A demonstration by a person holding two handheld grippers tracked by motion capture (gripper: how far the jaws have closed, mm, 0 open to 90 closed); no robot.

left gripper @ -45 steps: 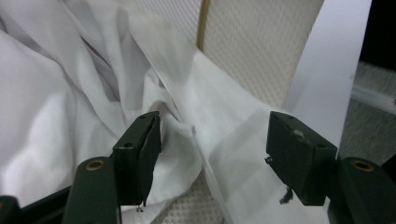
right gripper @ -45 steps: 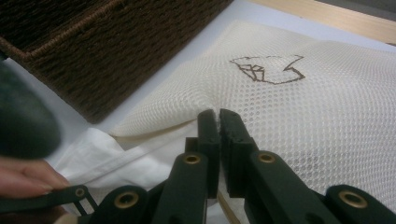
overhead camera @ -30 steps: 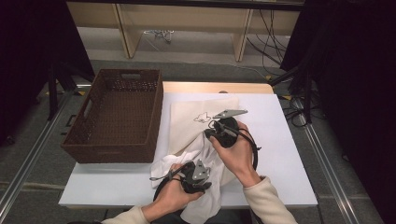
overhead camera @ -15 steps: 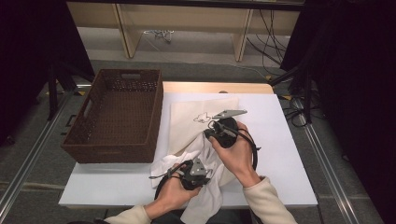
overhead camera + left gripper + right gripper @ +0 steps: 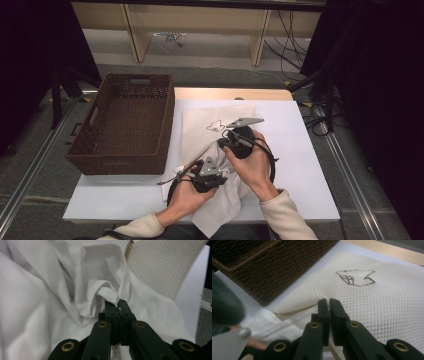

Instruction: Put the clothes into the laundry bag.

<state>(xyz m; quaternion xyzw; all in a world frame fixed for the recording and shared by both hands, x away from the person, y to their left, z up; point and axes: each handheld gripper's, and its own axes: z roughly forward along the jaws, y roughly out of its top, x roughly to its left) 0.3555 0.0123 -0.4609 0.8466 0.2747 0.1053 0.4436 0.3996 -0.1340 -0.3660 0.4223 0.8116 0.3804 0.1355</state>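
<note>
Low in the middle of the high view, the left hand-held gripper [image 5: 220, 172] sits over a rumpled white cloth [image 5: 220, 210] that spills off the near edge of the white surface [image 5: 300, 165]. In the left gripper view its jaws have just been closing and now stand pressed together on a folded hem of the white cloth [image 5: 110, 293], pinched at the tips near the centre of the frame, with the rest of the fabric bunched across the left and upper parts of that frame.

Just above and to the right in the high view, the right hand-held gripper [image 5: 226, 141] rests at the lower edge of a cream mesh bag [image 5: 210, 125], which lies flat on the surface at the centre of the frame and bears a dark outline drawing. In the right gripper view the jaws are closed on the rim of the mesh bag [image 5: 367, 297], the mesh puckering where the tips bite near the middle of the frame; the white cloth [image 5: 274, 322] shows at lower left, tucked under that rim.

A dark woven basket [image 5: 125, 125] stands at the left of the high view, its side just beside the mesh bag, and it fills the upper left corner of the right gripper view [image 5: 262, 267]
</note>
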